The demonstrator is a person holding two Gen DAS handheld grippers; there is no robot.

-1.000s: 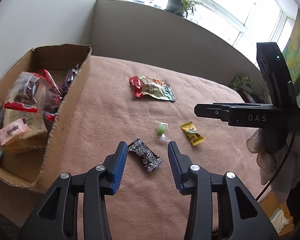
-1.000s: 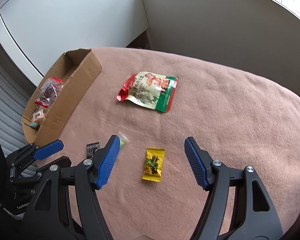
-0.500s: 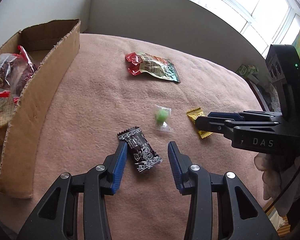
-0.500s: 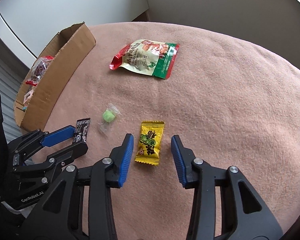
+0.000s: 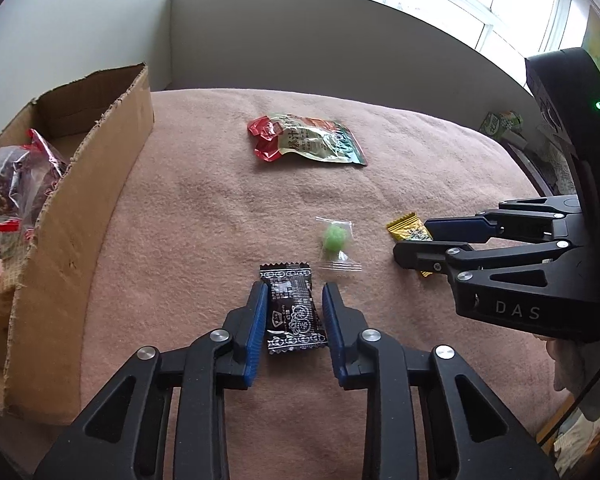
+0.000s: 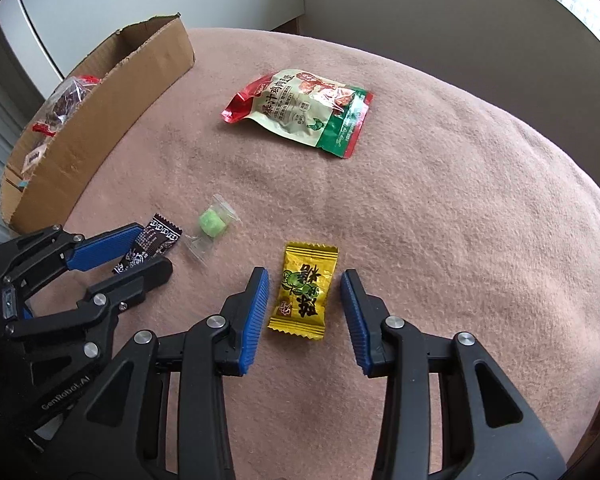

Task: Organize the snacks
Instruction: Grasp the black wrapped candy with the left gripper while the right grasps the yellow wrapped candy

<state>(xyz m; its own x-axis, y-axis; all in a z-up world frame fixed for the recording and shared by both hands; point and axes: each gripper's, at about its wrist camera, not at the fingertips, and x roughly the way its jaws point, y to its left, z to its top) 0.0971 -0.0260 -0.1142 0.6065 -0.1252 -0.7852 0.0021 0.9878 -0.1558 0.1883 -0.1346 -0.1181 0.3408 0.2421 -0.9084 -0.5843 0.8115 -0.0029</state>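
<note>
1. The left gripper (image 5: 294,300) is low over the blanket (image 5: 204,216), its jaws apart, with the black candy (image 5: 294,316) lying flat between the blue pads (image 5: 256,320). The left pad touches or nearly touches the wrapper's edge; the right pad stands just clear of it. The candy's far end sticks out past the fingertips.

2. The right gripper (image 6: 304,286) is also open (somewhat wider), and the yellow candy (image 6: 304,292) lies between its pads with a gap on each side. It rests on the blanket, its long axis running roughly along the fingers.

3. Taking the green candy (image 5: 334,240) as the landmark: it sits in a clear wrapper on the blanket, between the two grippers. The black candy is just beside it, to the near left in the left wrist view. The yellow candy is near it on the other side, partly hidden in that view by the right gripper's fingers.

4. The pouch (image 6: 300,108), red, cream and green with printed characters, lies flat well beyond the green candy, apart from everything else.

5. The box (image 5: 80,208), open-topped cardboard, stands well to the left of the green candy at the blanket's edge. It holds several wrapped snacks (image 5: 16,184) (a clear bag with dark contents and red trim is the plainest to make out).

6. In the right wrist view the left gripper (image 6: 156,254) shows at the lower left, the black candy (image 6: 148,250) between its fingers.
</note>
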